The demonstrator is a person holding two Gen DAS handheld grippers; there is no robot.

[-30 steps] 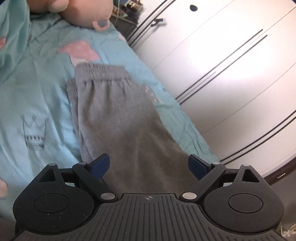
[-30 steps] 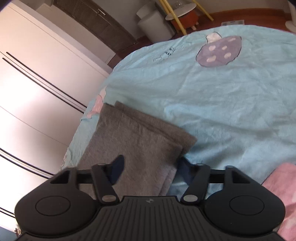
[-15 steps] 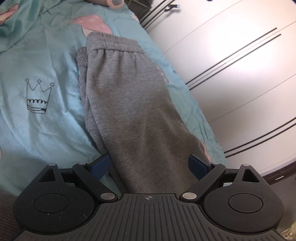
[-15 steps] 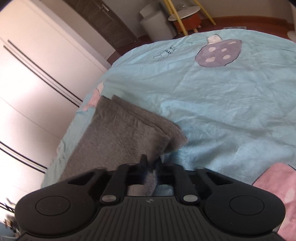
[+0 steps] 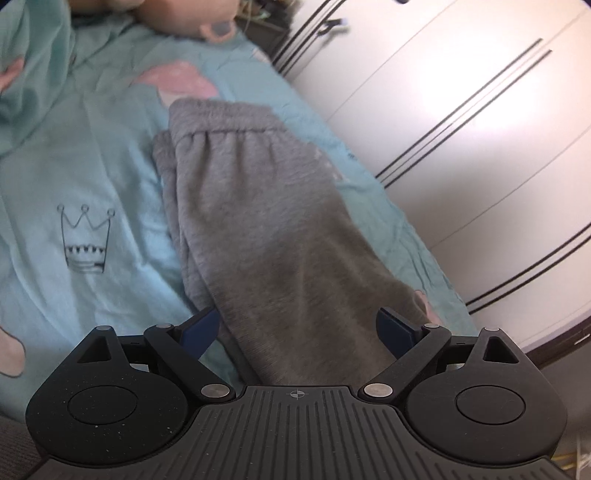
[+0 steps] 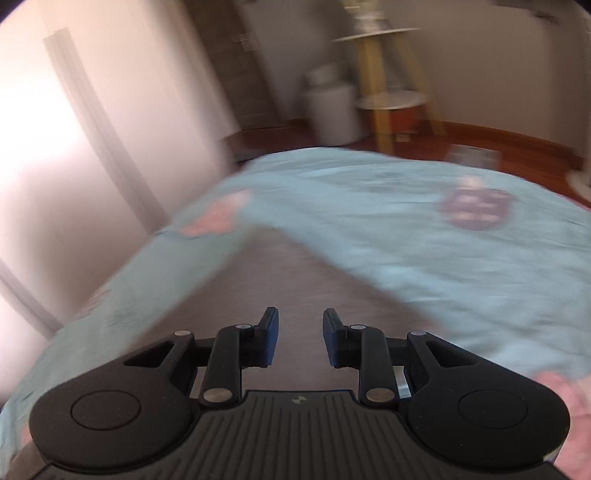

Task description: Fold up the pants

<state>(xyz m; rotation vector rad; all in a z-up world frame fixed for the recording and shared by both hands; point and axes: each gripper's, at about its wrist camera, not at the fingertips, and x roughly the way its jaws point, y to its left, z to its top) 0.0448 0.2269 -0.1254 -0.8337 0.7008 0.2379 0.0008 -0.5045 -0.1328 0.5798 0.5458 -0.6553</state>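
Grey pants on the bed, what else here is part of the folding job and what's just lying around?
Part of the job:
- grey pants
- left gripper, jaws wide open
- right gripper, jaws opening, nothing pinched

Just lying about:
- teal bedsheet
- plush toy
- white wardrobe
- yellow-legged side table
- white bin

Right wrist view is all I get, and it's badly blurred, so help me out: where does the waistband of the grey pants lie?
Observer: The waistband lies at the far end of the grey pants, beside a pink print on the sheet.
Operator: Is the left gripper closed on anything?
Observer: No. The left gripper is wide open, with the pants lying between its fingers.
Operator: Any mark on the bedsheet near them?
Observer: A drawn crown sits to the pants' left.
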